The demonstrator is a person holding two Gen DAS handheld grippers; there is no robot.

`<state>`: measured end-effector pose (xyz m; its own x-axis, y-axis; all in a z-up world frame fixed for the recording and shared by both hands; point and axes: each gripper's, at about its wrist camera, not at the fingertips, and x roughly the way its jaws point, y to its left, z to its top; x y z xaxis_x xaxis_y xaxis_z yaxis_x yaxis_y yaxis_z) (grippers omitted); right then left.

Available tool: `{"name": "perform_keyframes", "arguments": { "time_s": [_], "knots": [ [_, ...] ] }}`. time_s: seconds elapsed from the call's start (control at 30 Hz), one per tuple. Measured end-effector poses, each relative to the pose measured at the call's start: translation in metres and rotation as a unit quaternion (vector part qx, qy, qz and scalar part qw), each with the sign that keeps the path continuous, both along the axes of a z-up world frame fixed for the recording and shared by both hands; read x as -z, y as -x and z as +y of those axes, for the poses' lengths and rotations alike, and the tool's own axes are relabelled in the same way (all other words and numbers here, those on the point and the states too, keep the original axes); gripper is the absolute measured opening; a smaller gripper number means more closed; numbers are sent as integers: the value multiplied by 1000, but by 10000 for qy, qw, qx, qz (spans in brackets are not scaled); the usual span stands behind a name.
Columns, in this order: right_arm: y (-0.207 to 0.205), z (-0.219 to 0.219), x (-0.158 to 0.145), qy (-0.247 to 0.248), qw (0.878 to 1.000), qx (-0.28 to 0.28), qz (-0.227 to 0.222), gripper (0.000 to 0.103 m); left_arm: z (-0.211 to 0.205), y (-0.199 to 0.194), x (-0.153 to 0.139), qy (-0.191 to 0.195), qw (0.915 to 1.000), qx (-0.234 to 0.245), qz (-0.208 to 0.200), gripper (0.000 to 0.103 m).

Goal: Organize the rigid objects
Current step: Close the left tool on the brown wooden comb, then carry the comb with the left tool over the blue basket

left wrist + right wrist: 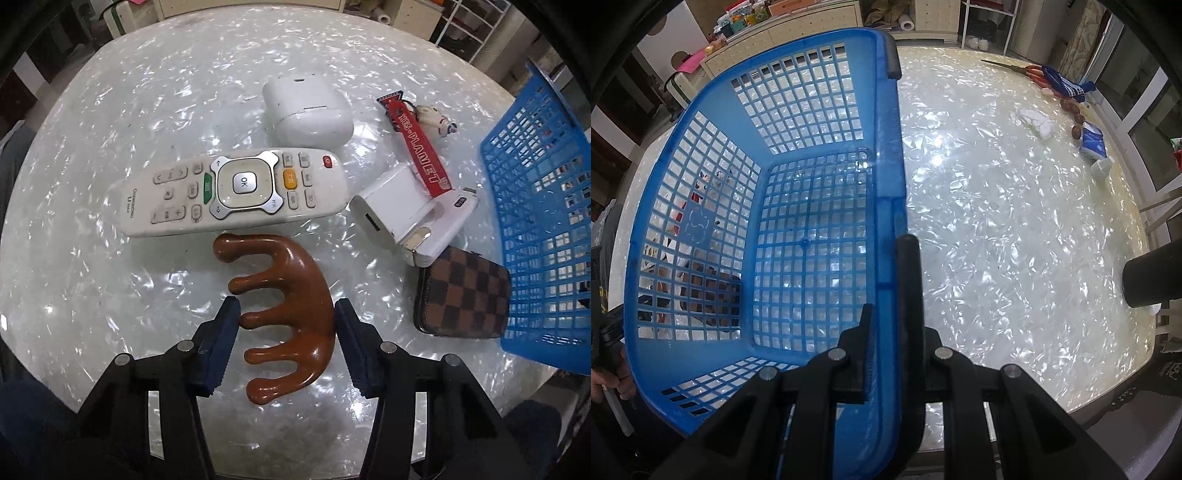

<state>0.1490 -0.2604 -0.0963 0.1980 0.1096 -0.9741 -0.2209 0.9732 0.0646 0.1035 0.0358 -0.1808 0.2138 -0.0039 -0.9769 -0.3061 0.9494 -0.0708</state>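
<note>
Your left gripper (287, 317) has its jaws spread wide around the brown wooden comb (286, 306), which lies flat on the table (92, 184) just below the remote (236, 192); the pads sit beside it, contact unclear. Your right gripper (892, 325) is clamped on the right rim of the blue basket (886, 166).

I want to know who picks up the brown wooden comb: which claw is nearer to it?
Left. The left claw is open and straddles the wooden comb on the table. The right claw is shut on the blue basket rim, away from the comb.
</note>
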Motion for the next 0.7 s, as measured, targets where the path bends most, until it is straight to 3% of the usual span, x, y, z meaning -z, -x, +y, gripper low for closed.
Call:
{"name": "perform_keyframes", "arguments": {
  "time_s": [0.3, 0.7],
  "knots": [
    [5, 2, -10, 88, 9999, 78, -42, 14, 6, 5, -17, 251, 9988, 290, -320, 56],
    [12, 1, -18, 192, 9996, 184, -60, 14, 8, 15, -77, 138, 9908, 773, -1102, 56]
  ]
}}
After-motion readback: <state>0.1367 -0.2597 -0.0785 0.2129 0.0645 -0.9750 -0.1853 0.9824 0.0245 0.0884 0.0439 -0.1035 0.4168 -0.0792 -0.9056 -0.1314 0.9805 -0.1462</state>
